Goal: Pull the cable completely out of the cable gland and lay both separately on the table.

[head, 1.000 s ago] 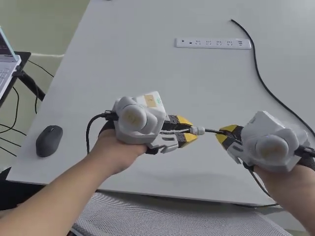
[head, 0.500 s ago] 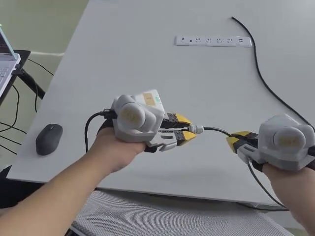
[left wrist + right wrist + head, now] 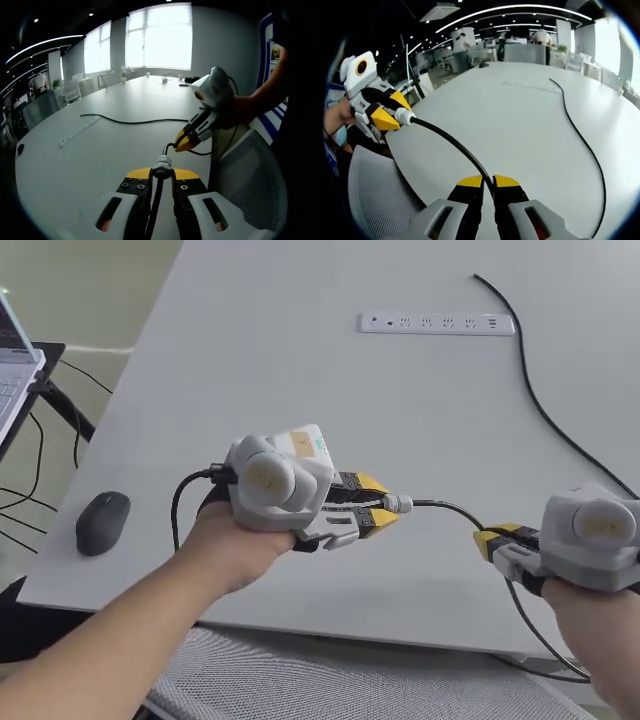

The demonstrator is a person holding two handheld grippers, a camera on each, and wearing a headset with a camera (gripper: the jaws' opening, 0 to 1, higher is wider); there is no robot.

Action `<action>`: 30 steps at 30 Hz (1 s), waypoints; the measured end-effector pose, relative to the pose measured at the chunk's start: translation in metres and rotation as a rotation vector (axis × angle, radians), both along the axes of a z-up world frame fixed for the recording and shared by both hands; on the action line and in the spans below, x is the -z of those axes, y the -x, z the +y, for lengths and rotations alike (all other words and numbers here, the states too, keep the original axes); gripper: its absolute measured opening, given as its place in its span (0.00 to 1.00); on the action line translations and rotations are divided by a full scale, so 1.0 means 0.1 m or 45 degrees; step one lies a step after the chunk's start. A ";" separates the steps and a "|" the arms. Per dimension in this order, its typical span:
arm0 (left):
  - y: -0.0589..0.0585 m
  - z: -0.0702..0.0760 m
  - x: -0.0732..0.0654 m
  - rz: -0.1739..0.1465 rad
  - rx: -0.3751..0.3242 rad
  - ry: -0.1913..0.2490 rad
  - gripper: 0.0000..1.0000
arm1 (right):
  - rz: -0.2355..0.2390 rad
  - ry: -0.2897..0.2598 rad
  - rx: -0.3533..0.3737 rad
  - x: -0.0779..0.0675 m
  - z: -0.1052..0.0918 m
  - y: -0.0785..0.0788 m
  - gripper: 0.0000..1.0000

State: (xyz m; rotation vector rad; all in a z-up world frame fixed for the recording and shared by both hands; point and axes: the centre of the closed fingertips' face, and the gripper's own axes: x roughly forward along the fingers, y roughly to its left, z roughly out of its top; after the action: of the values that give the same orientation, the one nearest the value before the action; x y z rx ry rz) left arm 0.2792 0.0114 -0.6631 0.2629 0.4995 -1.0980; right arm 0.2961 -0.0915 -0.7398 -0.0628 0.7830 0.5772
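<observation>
While the left tongs [image 3: 385,510] keep the gland [image 3: 398,504] clamped above the counter's [image 3: 300,370] near edge, the right tongs [image 3: 490,537], pinched tight on the cable [image 3: 450,508], have drawn off toward 4 o'clock over the last second. A longer, bowed stretch of cable now spans the gap between them. It still runs into the gland, so I judge the pull only partway done. Far off at 12 o'clock the strip [image 3: 437,325] lies flat on the counter.
</observation>
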 end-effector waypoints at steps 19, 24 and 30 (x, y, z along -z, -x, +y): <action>-0.01 -0.01 -0.04 0.007 -0.010 0.025 0.15 | -0.065 0.056 -0.110 -0.08 -0.01 0.02 0.03; -0.01 -0.01 -0.03 0.009 -0.008 0.022 0.15 | -0.140 0.082 -0.196 -0.22 0.05 0.04 0.15; 0.01 -0.01 0.00 0.013 -0.003 0.015 0.15 | -0.311 0.196 -0.419 -0.49 0.30 0.06 0.21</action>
State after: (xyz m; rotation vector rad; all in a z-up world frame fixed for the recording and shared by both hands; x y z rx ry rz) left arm 0.2782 0.0107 -0.6626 0.2460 0.5020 -1.0998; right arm 0.2897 -0.0620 -0.6912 -0.4025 0.5803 0.8026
